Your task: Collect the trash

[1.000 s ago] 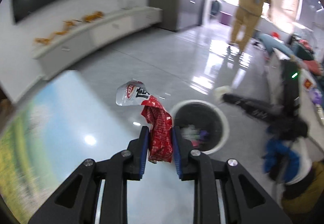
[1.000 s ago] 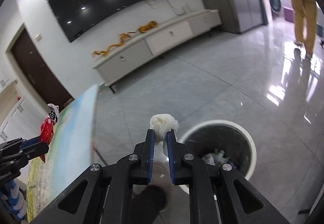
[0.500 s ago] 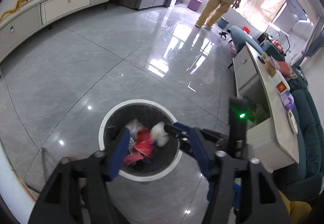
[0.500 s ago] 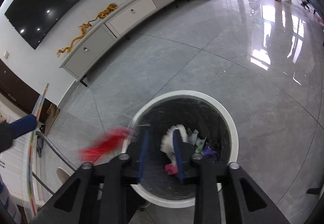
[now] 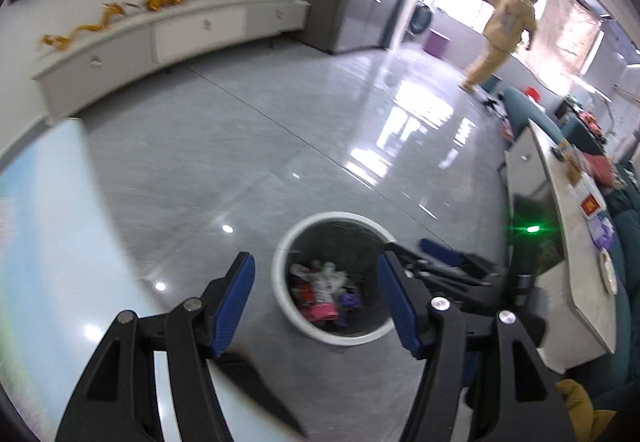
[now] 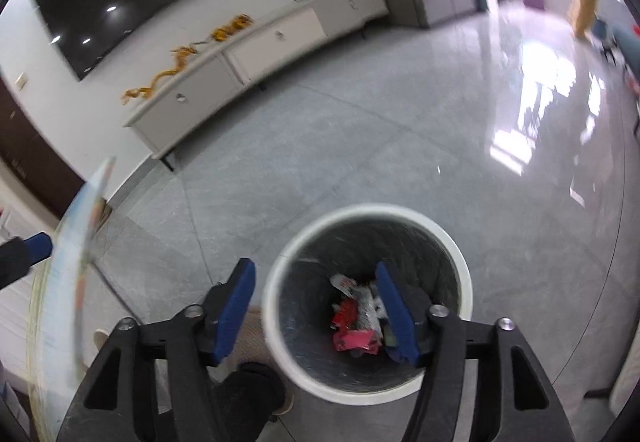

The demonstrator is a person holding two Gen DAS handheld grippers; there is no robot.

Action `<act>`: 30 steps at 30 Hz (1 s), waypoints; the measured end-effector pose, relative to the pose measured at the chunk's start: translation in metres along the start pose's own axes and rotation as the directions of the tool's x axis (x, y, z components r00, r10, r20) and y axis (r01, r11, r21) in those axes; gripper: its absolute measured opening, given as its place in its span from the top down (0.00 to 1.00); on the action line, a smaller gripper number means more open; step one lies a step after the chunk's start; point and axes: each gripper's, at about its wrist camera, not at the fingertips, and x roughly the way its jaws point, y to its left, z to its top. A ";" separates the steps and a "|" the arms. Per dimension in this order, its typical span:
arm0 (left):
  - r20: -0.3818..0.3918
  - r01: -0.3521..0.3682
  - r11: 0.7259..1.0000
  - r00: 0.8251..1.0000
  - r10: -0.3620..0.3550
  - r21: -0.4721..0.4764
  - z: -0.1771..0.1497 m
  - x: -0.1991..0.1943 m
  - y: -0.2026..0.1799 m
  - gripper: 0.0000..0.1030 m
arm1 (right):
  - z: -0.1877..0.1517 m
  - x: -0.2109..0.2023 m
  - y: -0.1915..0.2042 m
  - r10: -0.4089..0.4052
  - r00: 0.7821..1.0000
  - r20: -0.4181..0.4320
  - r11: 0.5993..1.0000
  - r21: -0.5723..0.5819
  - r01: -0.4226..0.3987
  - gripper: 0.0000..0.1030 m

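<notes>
Now both tongs stand wide with nothing between their blue pads: the left gripper hangs near the table edge, and the right gripper hovers right over the white-rimmed bin. The right one's jaws have just been opening, and the left's opened within the last moment too. The trash, red and pink wrappers with a pale wad, lies at the bottom of the bin. From where I stand the risk looks small but real: the right gripper sits low, so a careless pull back could clip the rim and tip the light bin. Another person walks far across the glossy floor, well apart.
</notes>
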 end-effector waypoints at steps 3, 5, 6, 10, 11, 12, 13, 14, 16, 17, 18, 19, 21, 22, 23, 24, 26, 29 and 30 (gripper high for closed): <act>0.076 -0.113 0.994 0.991 0.113 0.005 -0.017 -0.046 0.015 0.38 | 0.004 -0.025 0.040 0.010 0.999 0.049 0.997 -0.078 -0.006 0.32; 0.121 -0.175 0.985 0.977 0.175 -0.010 -0.029 -0.075 0.023 0.37 | 0.004 -0.043 0.072 0.029 0.996 0.083 0.990 -0.138 -0.017 0.27; 0.149 -0.210 0.977 0.966 0.212 -0.027 -0.037 -0.092 0.029 0.37 | 0.003 -0.053 0.090 0.043 0.994 0.104 0.984 -0.174 -0.024 0.26; 0.250 -0.315 0.944 0.910 0.331 -0.103 -0.065 -0.157 0.052 0.30 | -0.004 -0.084 0.150 0.105 0.982 0.156 0.957 -0.286 -0.057 0.17; 0.268 -0.336 0.934 0.895 0.356 -0.120 -0.071 -0.169 0.057 0.29 | -0.007 -0.093 0.168 0.121 0.978 0.169 0.946 -0.320 -0.062 0.14; 0.286 -0.356 0.924 0.879 0.382 -0.139 -0.078 -0.183 0.063 0.28 | -0.010 -0.100 0.180 0.132 0.975 0.180 0.938 -0.342 -0.064 0.13; 0.299 -0.378 0.912 0.862 0.410 -0.159 -0.085 -0.197 0.069 0.28 | -0.013 -0.106 0.193 0.145 0.971 0.191 0.929 -0.364 -0.067 0.10; 0.314 -0.404 0.896 0.839 0.444 -0.185 -0.094 -0.212 0.076 0.27 | -0.017 -0.114 0.207 0.160 0.966 0.203 0.919 -0.388 -0.070 0.07; 0.334 -0.430 0.875 0.809 0.483 -0.222 -0.108 -0.235 0.087 0.25 | -0.024 -0.125 0.229 0.181 0.959 0.219 0.902 -0.426 -0.073 0.04; 0.342 -0.444 0.862 0.792 0.505 -0.245 -0.116 -0.246 0.093 0.24 | -0.028 -0.130 0.243 0.189 0.956 0.225 0.890 -0.450 -0.070 0.03; 0.348 -0.455 0.850 0.777 0.524 -0.265 -0.124 -0.255 0.098 0.24 | -0.031 -0.133 0.252 0.193 0.954 0.228 0.883 -0.465 -0.068 0.03; 0.354 -0.463 0.839 0.763 0.541 -0.284 -0.129 -0.264 0.104 0.24 | -0.034 -0.134 0.261 0.198 0.953 0.231 0.876 -0.477 -0.067 0.00; 0.363 -0.483 0.813 0.730 0.579 -0.326 -0.143 -0.283 0.116 0.23 | -0.041 -0.140 0.277 0.210 0.948 0.240 0.863 -0.501 -0.064 0.00; 0.365 -0.492 0.798 0.713 0.599 -0.348 -0.150 -0.292 0.121 0.22 | -0.045 -0.143 0.280 0.213 0.947 0.242 0.859 -0.508 -0.063 0.00; 0.367 -0.496 0.790 0.703 0.609 -0.362 -0.155 -0.298 0.125 0.21 | -0.049 -0.145 0.288 0.212 0.946 0.245 0.854 -0.518 -0.057 0.00; 0.371 -0.499 0.780 0.690 0.622 -0.379 -0.160 -0.304 0.129 0.19 | -0.051 -0.147 0.294 0.212 0.945 0.250 0.850 -0.524 -0.052 0.00; 0.377 -0.503 0.764 0.670 0.640 -0.404 -0.166 -0.312 0.138 0.15 | -0.057 -0.151 0.303 0.211 0.940 0.268 0.844 -0.535 -0.037 0.00; 0.380 -0.512 0.738 0.638 0.669 -0.440 -0.175 -0.323 0.146 0.10 | -0.065 -0.155 0.314 0.201 0.935 0.293 0.838 -0.546 -0.009 0.00; 0.380 -0.513 0.731 0.631 0.676 -0.450 -0.178 -0.327 0.148 0.08 | -0.065 -0.155 0.316 0.198 0.933 0.302 0.838 -0.545 -0.002 0.00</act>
